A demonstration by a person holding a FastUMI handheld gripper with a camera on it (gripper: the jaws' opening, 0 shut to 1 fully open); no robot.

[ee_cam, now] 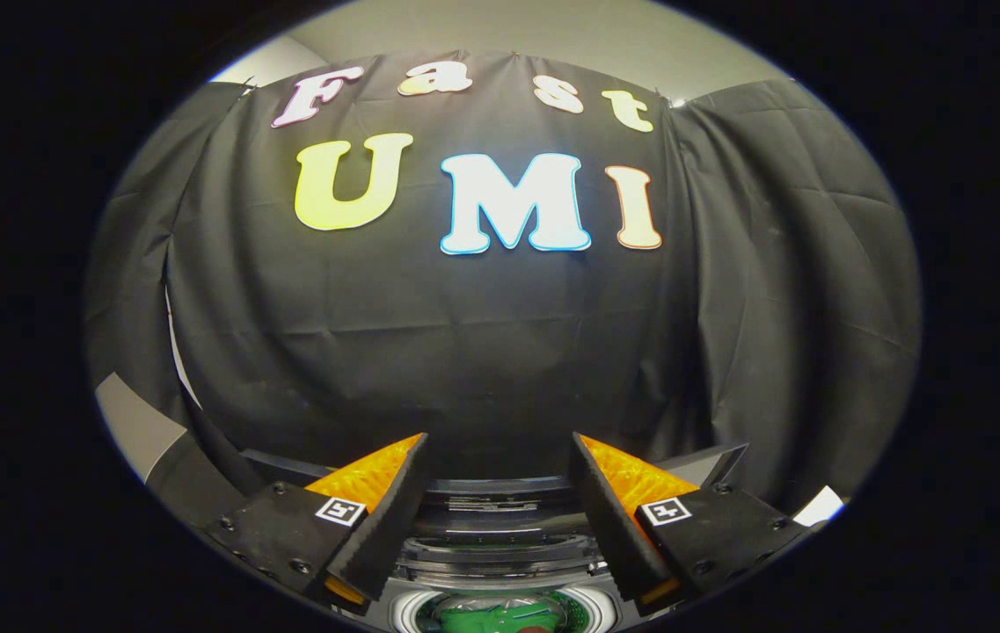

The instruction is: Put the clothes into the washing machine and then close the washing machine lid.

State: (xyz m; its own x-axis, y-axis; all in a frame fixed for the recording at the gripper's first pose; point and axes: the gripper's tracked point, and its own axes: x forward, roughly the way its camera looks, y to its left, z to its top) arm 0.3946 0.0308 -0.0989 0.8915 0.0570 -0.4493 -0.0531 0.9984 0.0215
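My gripper (500, 444) is open, its two fingers spread wide with nothing between them. It hangs high above the washing machine (500, 545), whose top shows low between and beneath the fingers. The machine's lid is up, leaning back behind the opening. Down in the round drum opening lies a green piece of clothing (491, 615), with a small dark red patch beside it. The fingers point at the booth's black cloth wall, well above the machine.
The black cloth wall (500, 334) hangs close behind the machine and curves round on both sides. A pale wall strip (135, 422) shows to the left of the cloth, and a small white patch (821, 505) to the right.
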